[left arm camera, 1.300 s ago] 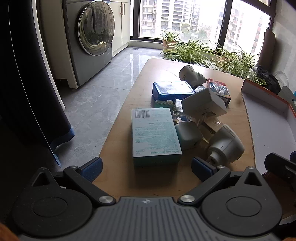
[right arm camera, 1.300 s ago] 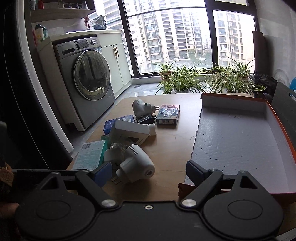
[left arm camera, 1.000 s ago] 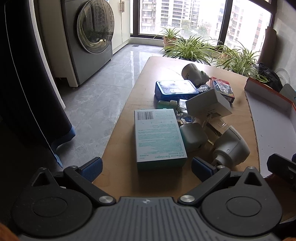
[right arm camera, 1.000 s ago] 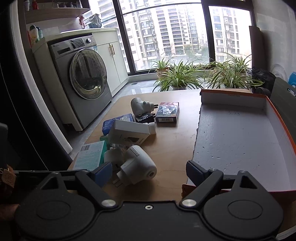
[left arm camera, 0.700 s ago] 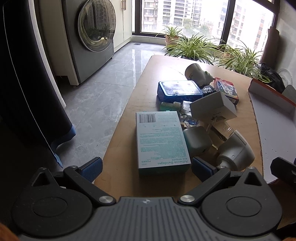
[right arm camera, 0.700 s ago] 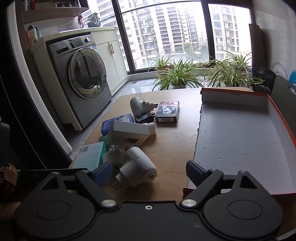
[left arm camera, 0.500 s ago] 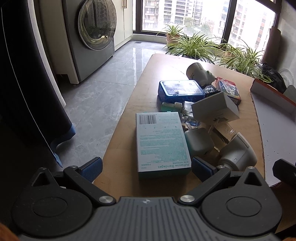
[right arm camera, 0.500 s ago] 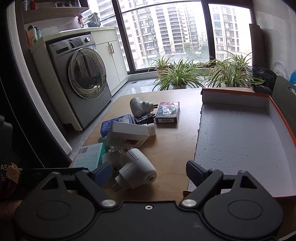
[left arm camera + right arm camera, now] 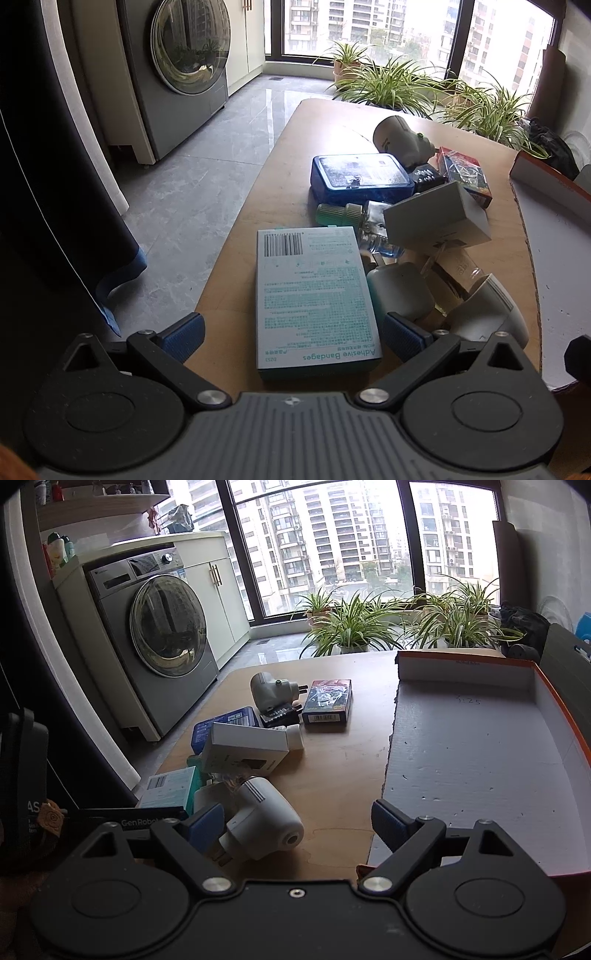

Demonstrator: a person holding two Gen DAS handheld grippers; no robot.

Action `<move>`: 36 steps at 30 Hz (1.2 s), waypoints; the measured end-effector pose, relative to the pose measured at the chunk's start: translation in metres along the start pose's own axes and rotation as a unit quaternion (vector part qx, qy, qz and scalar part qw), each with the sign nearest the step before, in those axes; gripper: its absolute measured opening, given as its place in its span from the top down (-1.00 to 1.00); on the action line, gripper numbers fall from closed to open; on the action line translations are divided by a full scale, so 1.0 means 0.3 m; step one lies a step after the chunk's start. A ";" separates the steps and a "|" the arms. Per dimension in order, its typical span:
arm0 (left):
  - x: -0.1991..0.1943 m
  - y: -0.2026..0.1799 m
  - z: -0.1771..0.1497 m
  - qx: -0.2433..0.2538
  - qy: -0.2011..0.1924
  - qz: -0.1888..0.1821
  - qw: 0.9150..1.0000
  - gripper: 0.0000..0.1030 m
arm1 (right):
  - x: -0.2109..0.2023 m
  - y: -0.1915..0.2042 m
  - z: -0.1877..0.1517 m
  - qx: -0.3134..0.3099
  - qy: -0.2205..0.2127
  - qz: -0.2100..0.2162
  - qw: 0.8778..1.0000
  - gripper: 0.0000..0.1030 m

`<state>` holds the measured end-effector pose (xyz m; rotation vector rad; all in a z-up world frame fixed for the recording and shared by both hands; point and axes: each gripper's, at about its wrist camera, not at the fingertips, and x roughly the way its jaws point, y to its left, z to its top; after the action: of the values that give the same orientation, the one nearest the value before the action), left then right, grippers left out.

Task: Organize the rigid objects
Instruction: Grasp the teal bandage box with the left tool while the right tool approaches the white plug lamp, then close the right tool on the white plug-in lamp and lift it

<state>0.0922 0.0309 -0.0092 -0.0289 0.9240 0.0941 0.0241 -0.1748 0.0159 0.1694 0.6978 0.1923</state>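
My left hand-held gripper (image 9: 291, 334) hangs spread wide over the bandage box (image 9: 314, 295) near the desk (image 9: 236, 258) left edge; white plug (image 9: 487, 314) just beside.

Readable print in front of my two tools

My left camera shows "Adhesive Bandages" and "DZ53" on the teal box (image 9: 314, 295); my right shows "GenRobot" on a black edge (image 9: 140, 821) and handwritten "3:25" inside the foam tray (image 9: 469, 700).
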 end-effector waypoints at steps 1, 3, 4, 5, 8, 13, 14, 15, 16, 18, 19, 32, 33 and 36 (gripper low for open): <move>0.008 0.000 0.002 0.002 0.001 0.001 1.000 -1.00 | 0.002 0.000 0.000 0.000 0.001 -0.001 1.000 -0.98; 0.024 0.003 0.006 0.005 0.006 0.005 1.000 -1.00 | 0.004 0.000 0.001 -0.002 0.002 -0.001 1.000 -0.98; 0.031 0.007 0.006 0.004 0.007 0.006 1.000 -1.00 | 0.004 0.000 0.001 -0.003 0.002 -0.002 1.000 -0.98; 0.036 0.012 0.004 0.004 0.009 0.008 1.000 -1.00 | 0.004 0.000 0.001 -0.003 0.001 -0.002 1.000 -0.98; 0.054 0.028 0.003 0.007 0.013 0.013 1.000 -1.00 | 0.012 -0.005 0.001 -0.002 0.002 -0.005 1.000 -0.98; 0.084 0.033 0.012 0.017 0.011 0.010 1.000 -1.00 | 0.040 0.000 -0.004 -0.002 0.015 -0.002 1.000 -0.98; 0.090 0.032 0.014 0.021 0.009 0.009 1.000 -1.00 | 0.046 0.005 -0.002 -0.004 0.017 0.000 1.000 -0.98; 0.095 0.031 0.015 0.025 0.007 0.006 1.000 -1.00 | 0.051 0.010 -0.002 -0.005 0.019 0.000 1.000 -0.98; 0.099 0.030 0.015 0.028 0.005 0.004 1.000 -1.00 | 0.059 0.016 0.000 -0.005 0.023 0.001 1.000 -0.98; 0.101 0.032 0.012 0.033 0.000 -0.004 0.999 -0.93 | 0.076 0.025 0.002 -0.003 0.031 0.003 1.000 -0.98; 0.103 0.034 0.011 0.033 -0.004 -0.014 0.999 -0.87 | 0.087 0.029 0.003 0.001 0.036 0.003 0.999 -0.98; 0.062 0.065 0.002 0.032 -0.036 -0.052 0.998 -0.40 | 0.263 0.092 0.025 0.046 0.105 -0.038 0.993 -0.98; 0.055 0.066 0.002 0.032 -0.038 -0.053 0.997 -0.40 | 0.276 0.103 0.025 0.033 0.107 -0.047 0.993 -0.97; 0.040 0.068 0.006 0.029 -0.043 -0.059 0.997 -0.40 | 0.310 0.130 0.022 -0.007 0.107 -0.059 0.993 -0.70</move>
<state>0.0990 0.0522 -0.0172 -0.0260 0.8370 -0.0399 0.0935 -0.1160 -0.0283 0.0943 0.9165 0.1019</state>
